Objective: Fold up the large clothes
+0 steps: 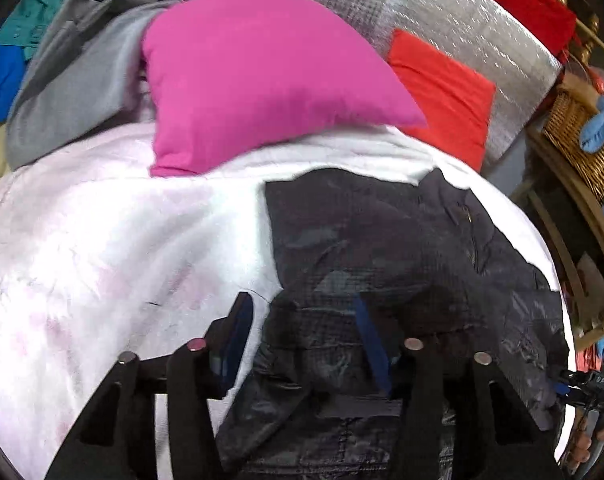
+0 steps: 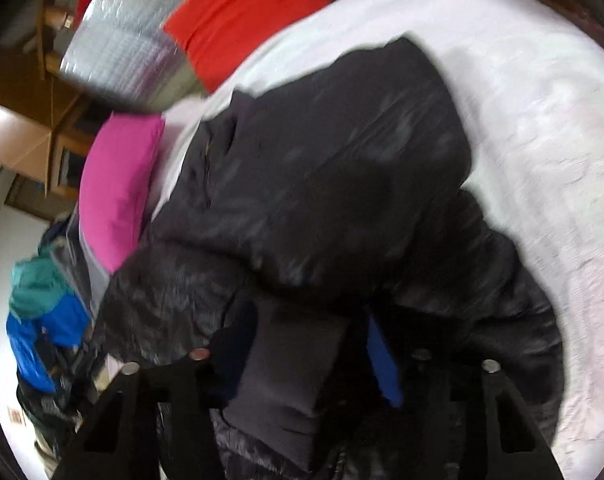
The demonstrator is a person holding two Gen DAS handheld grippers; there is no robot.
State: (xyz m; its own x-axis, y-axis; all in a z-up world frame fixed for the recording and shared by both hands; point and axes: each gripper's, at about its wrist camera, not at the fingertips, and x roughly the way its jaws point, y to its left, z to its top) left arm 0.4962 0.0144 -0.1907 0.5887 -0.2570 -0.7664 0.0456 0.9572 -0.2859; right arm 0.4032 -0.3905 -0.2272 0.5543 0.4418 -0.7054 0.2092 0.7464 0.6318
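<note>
White blanket (image 1: 102, 240) covering the bed, bearing the black jacket (image 1: 402, 248) toward its right side. Pink pillow (image 1: 262, 80) and red pillow (image 1: 442, 88) behind. Left gripper (image 1: 306, 320) spread wide over the jacket's edge. Right gripper (image 2: 302, 344) has jacket fabric between its fingers; grip cannot be told.

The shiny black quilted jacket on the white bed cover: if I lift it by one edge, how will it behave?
Probably floppy: the shiny black quilted jacket already lies in soft humps and folds. Its glossy shell looks slippery, so it may slide between the right tongs. It looks puffy rather than dense, likely light for its bulk, dragging easily over the white bed cover.
</note>
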